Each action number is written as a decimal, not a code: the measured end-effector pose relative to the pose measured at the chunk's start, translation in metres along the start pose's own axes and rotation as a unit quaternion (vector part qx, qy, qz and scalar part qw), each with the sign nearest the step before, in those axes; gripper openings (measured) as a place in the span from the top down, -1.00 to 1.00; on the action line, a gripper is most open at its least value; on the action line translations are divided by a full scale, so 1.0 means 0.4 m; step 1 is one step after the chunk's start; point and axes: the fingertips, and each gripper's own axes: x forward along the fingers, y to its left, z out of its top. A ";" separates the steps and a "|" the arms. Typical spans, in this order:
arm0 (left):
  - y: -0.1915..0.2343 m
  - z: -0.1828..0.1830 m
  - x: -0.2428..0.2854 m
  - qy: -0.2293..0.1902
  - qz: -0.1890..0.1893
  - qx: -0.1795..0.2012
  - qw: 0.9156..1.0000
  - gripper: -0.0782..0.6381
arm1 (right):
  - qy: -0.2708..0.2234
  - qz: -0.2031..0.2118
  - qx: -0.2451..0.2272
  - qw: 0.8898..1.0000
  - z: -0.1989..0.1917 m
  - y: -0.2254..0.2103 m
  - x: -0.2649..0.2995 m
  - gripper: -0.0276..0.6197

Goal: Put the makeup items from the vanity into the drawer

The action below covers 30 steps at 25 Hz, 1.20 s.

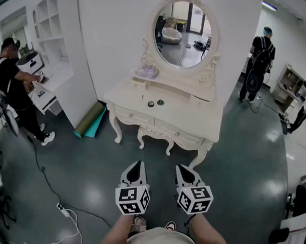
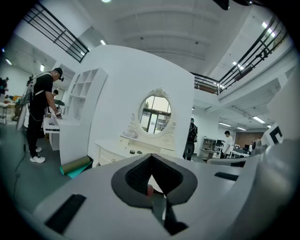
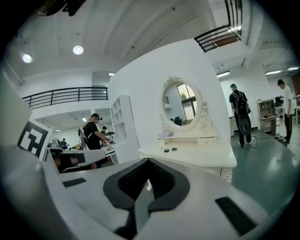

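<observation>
The cream vanity [image 1: 181, 115] with its oval mirror [image 1: 182, 32] stands a few steps ahead of me. Two small round makeup items, a dark compact [image 1: 150, 104] and a greenish one [image 1: 160, 101], lie on its top, also visible in the right gripper view as the compact [image 3: 166, 150] and the greenish item [image 3: 174, 149]. Its front drawers [image 1: 129, 115] are closed. My left gripper [image 1: 136, 164] and right gripper [image 1: 183, 169] hang side by side over the floor, well short of the vanity, both shut and empty. The left gripper [image 2: 151, 173] and the right gripper [image 3: 148, 176] each point toward the vanity.
A glass dish [image 1: 146, 72] sits on the vanity's raised shelf. Rolled mats [image 1: 90, 121] lean at the wall left of it. A person [image 1: 14, 84] works at a white shelf unit on the left, another person [image 1: 259, 60] stands back right. A power strip [image 1: 63, 209] lies on the floor.
</observation>
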 end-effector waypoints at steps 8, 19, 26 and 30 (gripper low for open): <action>0.037 0.002 0.011 0.000 -0.002 0.001 1.000 0.77 | -0.008 -0.004 0.002 1.000 0.005 0.020 0.015 0.86; 0.160 -0.011 0.023 0.018 -0.017 0.007 1.000 0.77 | -0.014 -0.029 0.031 0.999 -0.002 0.066 0.095 0.86; 0.256 -0.003 0.026 0.028 -0.021 0.012 0.999 0.77 | -0.015 -0.047 0.049 0.998 -0.018 0.112 0.133 0.86; 0.283 -0.007 0.036 0.030 -0.019 0.007 0.999 0.77 | -0.005 -0.054 0.049 0.997 -0.030 0.116 0.155 0.86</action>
